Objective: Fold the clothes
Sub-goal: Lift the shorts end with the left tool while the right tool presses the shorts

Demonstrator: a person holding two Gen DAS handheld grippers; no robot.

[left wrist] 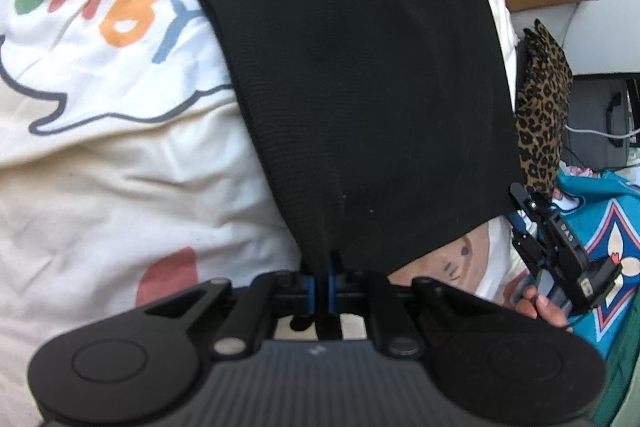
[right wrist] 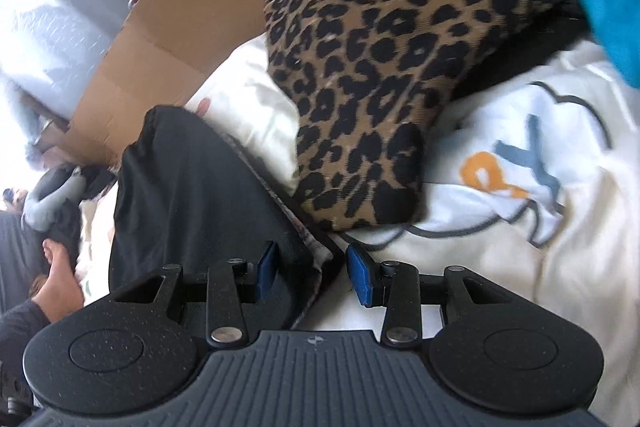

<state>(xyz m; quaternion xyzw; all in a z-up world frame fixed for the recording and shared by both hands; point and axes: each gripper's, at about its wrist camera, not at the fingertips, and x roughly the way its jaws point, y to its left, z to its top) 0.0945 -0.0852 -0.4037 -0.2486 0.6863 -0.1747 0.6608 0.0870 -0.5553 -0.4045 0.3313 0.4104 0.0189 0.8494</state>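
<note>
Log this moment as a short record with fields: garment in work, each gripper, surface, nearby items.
garment in work: black knit garment, spread over the bedding
left gripper: shut on the black garment's near edge
right gripper: open, fingers either side of the garment's corner
surface: cream bedding printed with BABY in coloured letters
nearby items: leopard-print garment beside the black one; teal printed cloth; cardboard box behind
</note>
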